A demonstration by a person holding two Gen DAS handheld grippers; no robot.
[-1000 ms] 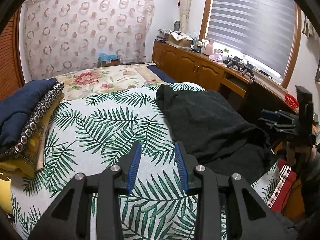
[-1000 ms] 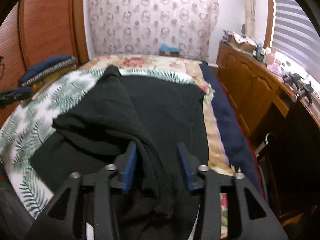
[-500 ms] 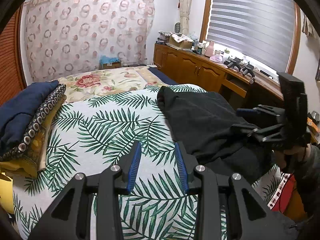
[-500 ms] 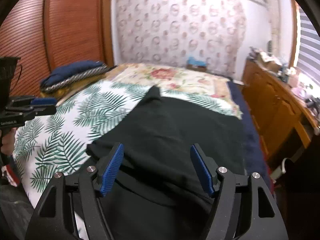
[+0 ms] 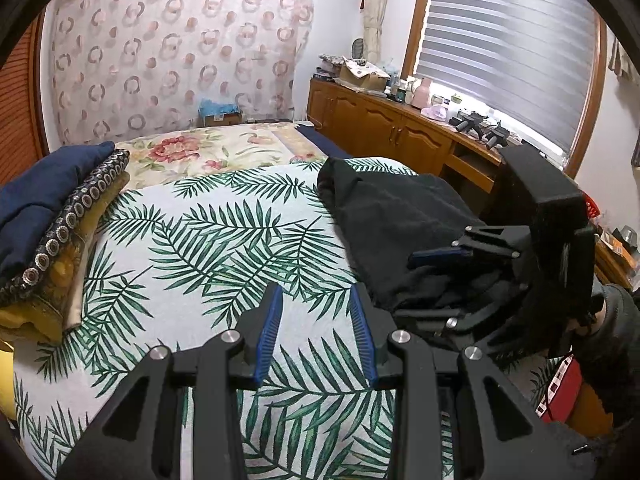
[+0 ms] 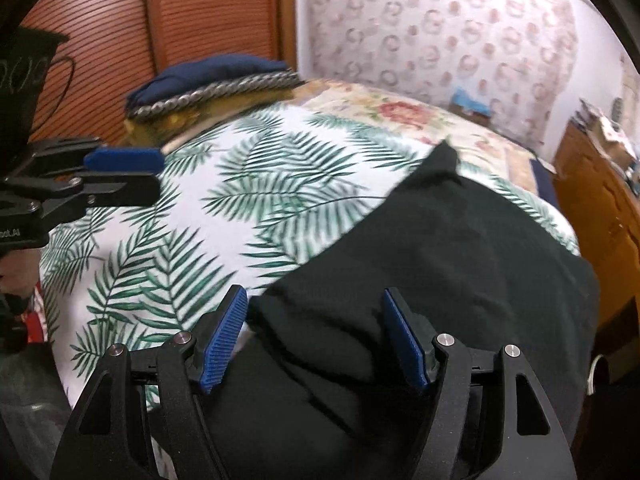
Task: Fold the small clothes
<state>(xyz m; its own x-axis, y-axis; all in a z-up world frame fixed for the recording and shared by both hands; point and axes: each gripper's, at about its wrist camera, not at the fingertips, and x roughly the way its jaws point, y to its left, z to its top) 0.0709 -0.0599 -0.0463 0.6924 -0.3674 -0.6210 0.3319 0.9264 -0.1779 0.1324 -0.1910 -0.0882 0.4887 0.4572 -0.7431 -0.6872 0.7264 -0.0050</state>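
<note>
Bedding with a green palm-leaf print [image 5: 224,248] fills most of the left wrist view. The left gripper [image 5: 316,332] hangs over it with its blue pads a little apart and nothing between them, only bare leaf print below. A black garment [image 5: 384,216] lies crumpled on the right side of the bed, near the edge that faces the wooden cabinets [image 5: 384,136]. The right gripper [image 5: 440,280] reaches in from the right, just over the near end of that garment, with a gloved hand [image 5: 612,332] behind it. A stack of folded cloth, navy on top [image 5: 44,200], sits at the left edge of the bed, well apart from the garment.

From the right wrist view, somewhat blurred, the right gripper [image 6: 316,336] has its jaws spread wide, having just been opening. The near bunched edge of the black garment [image 6: 460,248] lies between and below the pads, but the pads do not press on it; it is let go. The garment spreads away to the right, one corner [image 6: 444,152] pointing toward the far end of the bed. The left gripper [image 6: 120,172] shows at the left edge over the leaf print [image 6: 248,184], empty, and the folded stack [image 6: 208,76] lies beyond it against the wooden slatted door [image 6: 180,16].
</note>
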